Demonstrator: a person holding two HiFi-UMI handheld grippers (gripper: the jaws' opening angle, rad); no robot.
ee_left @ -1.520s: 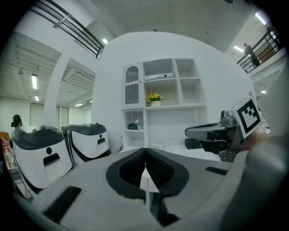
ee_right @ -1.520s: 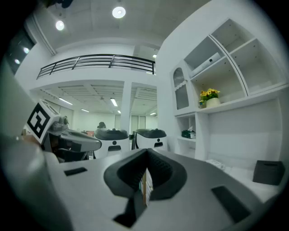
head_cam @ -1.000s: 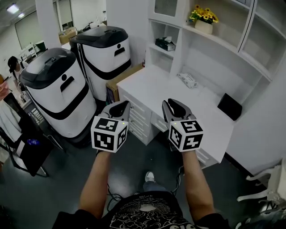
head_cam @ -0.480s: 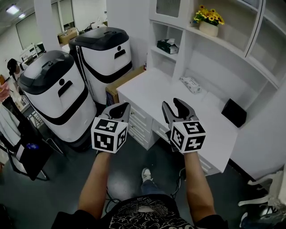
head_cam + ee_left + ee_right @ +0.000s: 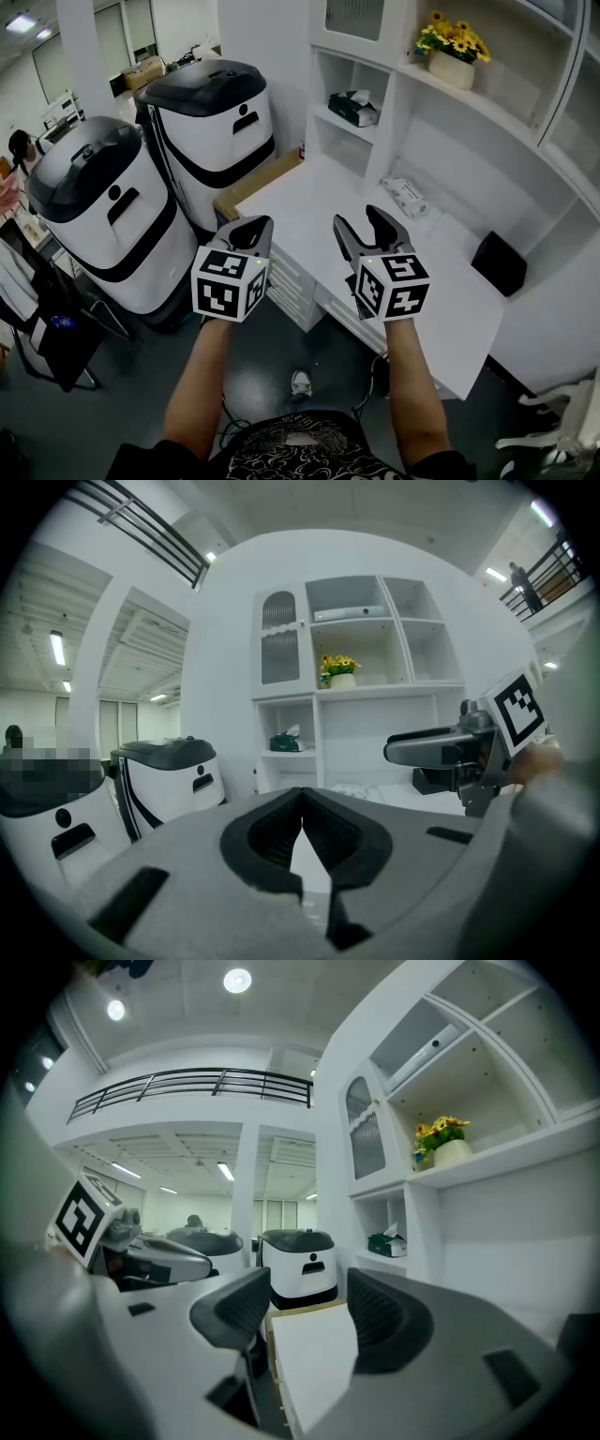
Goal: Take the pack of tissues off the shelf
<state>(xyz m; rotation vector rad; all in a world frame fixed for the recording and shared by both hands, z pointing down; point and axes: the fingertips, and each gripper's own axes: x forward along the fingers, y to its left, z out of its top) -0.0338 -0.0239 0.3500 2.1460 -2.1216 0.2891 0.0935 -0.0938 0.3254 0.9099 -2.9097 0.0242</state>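
Jaws on the right gripper [image 5: 361,223] were opening, empty, wider than a second before; the left gripper's [image 5: 251,225] were together. That looked like readying a grasp, as the pack of tissues [image 5: 354,108] sat untouched on the shelf [image 5: 328,119], upper middle of the frame.

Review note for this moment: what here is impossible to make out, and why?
- Tissue pack: its print is too small in every view.
- Black object on the desk: too small and dark in the head view to identify.
- Person: cut off by the head view's left edge.
- Cabinet door: hides whatever is behind it.
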